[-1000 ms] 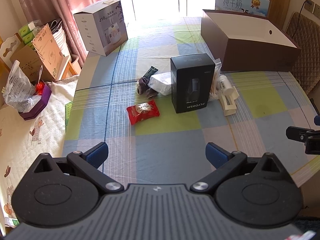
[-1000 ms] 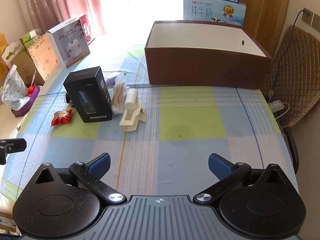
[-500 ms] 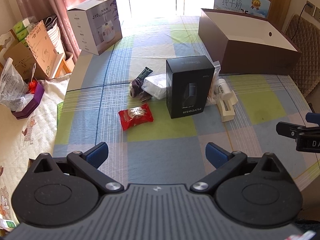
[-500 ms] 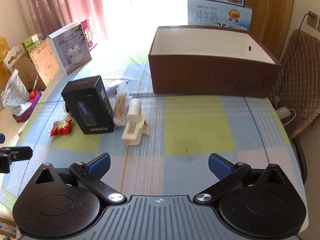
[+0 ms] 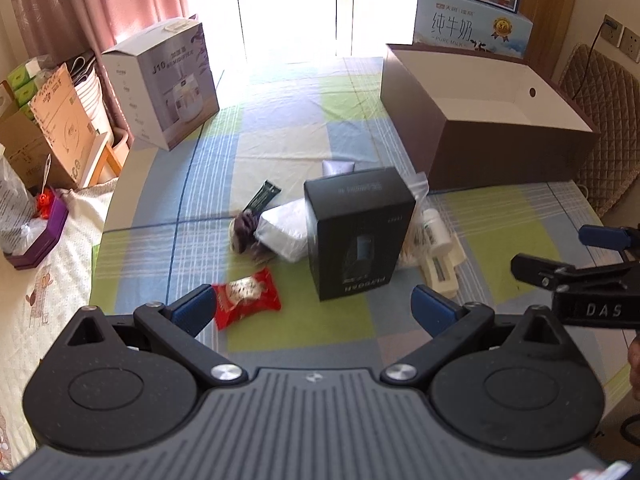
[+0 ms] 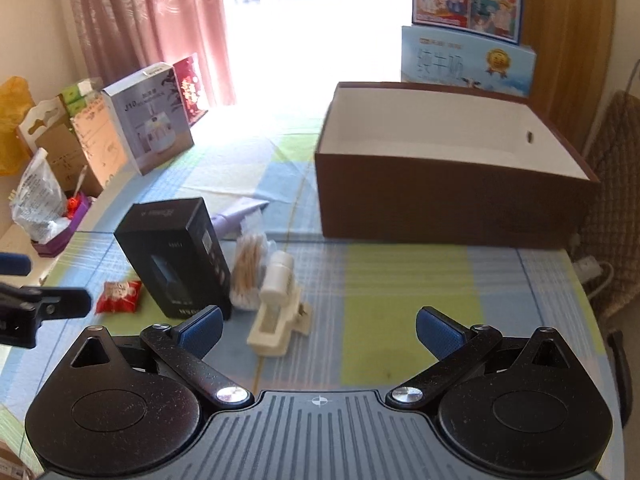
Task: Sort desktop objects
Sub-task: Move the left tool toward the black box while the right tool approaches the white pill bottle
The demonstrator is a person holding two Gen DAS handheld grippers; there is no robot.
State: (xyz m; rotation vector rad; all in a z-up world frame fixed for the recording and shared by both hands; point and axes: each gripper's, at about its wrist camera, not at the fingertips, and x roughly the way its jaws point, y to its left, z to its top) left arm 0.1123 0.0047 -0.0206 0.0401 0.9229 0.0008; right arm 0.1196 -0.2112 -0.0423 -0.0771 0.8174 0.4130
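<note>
Both grippers, left gripper [image 5: 314, 308] & right gripper [image 6: 319, 327], are hovering spread wide w/ nothing held, approaching clutter mid-frame; next probably needs closing on red snack packet [image 5: 247, 298], lower left.

"DAS" on right gripper [image 5: 600, 256]; "J10" on white carton [image 5: 164, 88]; "PURE MILK" on blue carton [image 5: 472, 32].

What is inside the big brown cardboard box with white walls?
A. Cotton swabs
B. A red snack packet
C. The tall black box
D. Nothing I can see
D: the big brown cardboard box shows only bare white walls, while the red snack packet, tall black box and bag of cotton swabs all sit outside on the checked tablecloth.
</note>
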